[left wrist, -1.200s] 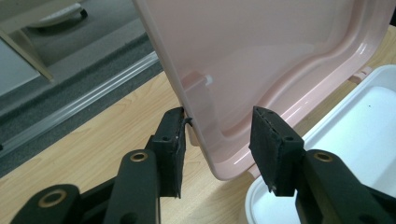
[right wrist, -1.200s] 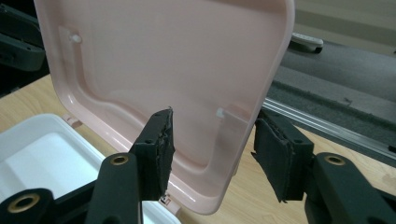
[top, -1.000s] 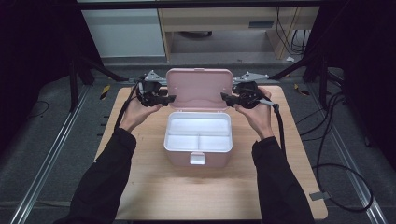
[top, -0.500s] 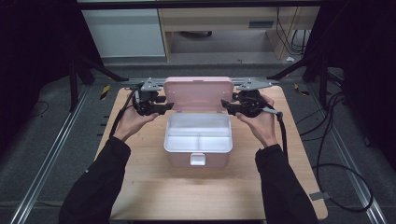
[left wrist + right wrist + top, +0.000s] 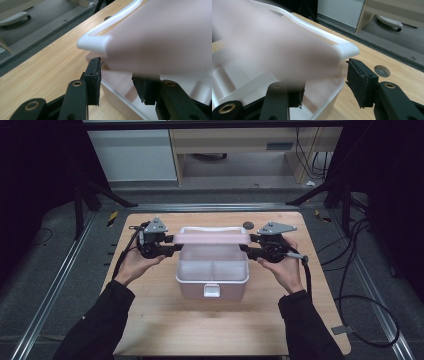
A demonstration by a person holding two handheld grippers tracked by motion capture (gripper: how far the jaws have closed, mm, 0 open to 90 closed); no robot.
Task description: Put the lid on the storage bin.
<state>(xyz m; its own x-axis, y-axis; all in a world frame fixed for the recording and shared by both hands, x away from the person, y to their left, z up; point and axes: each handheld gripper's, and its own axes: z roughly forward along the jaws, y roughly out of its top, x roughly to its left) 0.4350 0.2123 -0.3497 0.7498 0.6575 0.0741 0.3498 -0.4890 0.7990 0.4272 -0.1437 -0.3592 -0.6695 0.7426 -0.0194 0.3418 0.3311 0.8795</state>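
Observation:
A pink box (image 5: 212, 282) with a white divided inside stands open at the middle of the wooden table (image 5: 150, 330). Its pink lid (image 5: 211, 238), with a white handle (image 5: 210, 228) along the far edge, hangs tilted forward over the back of the box. My left gripper (image 5: 172, 245) is at the lid's left end and my right gripper (image 5: 246, 245) at its right end. In the left gripper view the jaws of the left gripper (image 5: 115, 75) stand apart under the blurred lid (image 5: 162, 37). The right gripper (image 5: 324, 82) likewise has its jaws apart around the lid (image 5: 274, 45).
A small dark round fitting (image 5: 247, 225) sits in the table behind the box's right corner. The box's white latch (image 5: 211, 291) faces the person. Metal rails (image 5: 55, 295) run along both sides of the table, and cables (image 5: 350, 295) trail off at the right.
The lid has swung from standing upright behind the box to leaning forward over it. Both grippers have followed it forward and down at its two ends.

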